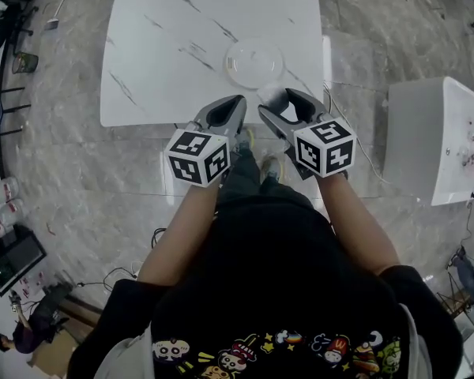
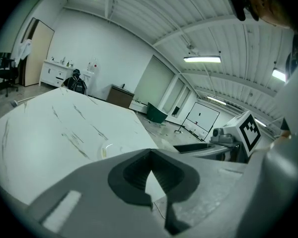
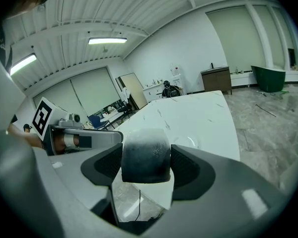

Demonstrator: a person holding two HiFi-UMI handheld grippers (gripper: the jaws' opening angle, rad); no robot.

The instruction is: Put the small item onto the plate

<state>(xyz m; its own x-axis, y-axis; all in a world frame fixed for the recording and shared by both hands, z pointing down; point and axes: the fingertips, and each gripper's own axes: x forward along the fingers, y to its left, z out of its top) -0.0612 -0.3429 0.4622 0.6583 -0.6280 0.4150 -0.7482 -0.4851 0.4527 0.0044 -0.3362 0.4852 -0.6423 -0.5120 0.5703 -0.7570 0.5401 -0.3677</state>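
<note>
A clear glass plate lies near the front right of the white marble table; it also shows faintly in the left gripper view and the right gripper view. My right gripper is shut on a small grey-and-white rounded item, held just short of the table's front edge, near the plate's front rim. That item shows pale between the jaws in the head view. My left gripper is beside it, jaws closed together with nothing between them.
A second white table stands to the right across a grey stone floor. Chairs and cables sit at the far left. A person sits at the room's far end. A thin cable runs on the floor right of the marble table.
</note>
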